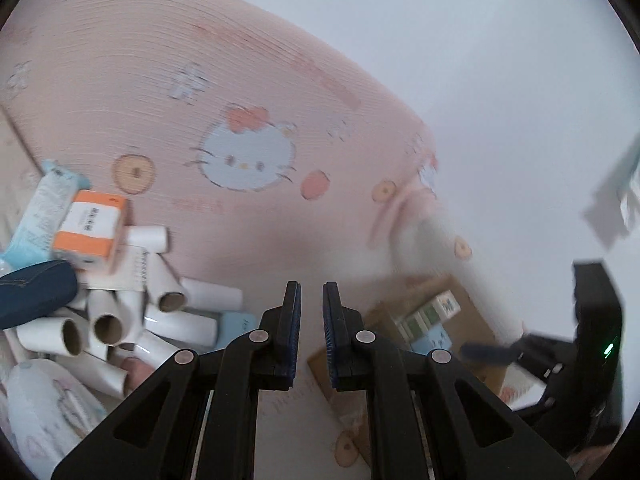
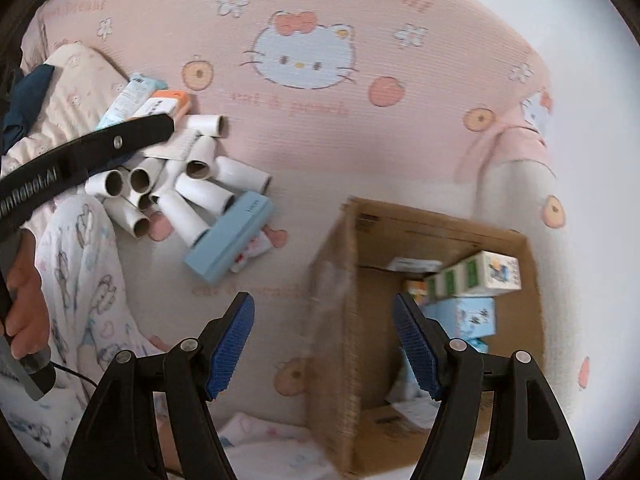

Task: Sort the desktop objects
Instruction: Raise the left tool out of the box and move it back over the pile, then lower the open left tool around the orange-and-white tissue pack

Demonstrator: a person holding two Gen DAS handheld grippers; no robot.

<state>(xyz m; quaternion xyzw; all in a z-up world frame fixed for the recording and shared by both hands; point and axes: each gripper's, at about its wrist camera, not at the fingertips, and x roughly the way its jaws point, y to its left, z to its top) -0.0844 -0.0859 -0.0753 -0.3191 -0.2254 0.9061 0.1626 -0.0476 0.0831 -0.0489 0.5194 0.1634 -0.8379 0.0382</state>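
The left gripper has its black fingers with blue ribbed pads drawn nearly together, with nothing between them. The right gripper has its fingers spread wide and empty, above the near left wall of the open brown cardboard box. Inside that box, ahead and to the right of the right fingers, lie small cartons with green print and a pale blue packet. Ahead and to the left of both pairs of fingers, a heap of white cardboard tubes rests on the pink cartoon-cat printed cloth, with an orange and white box beyond it and a long light blue box at its near edge
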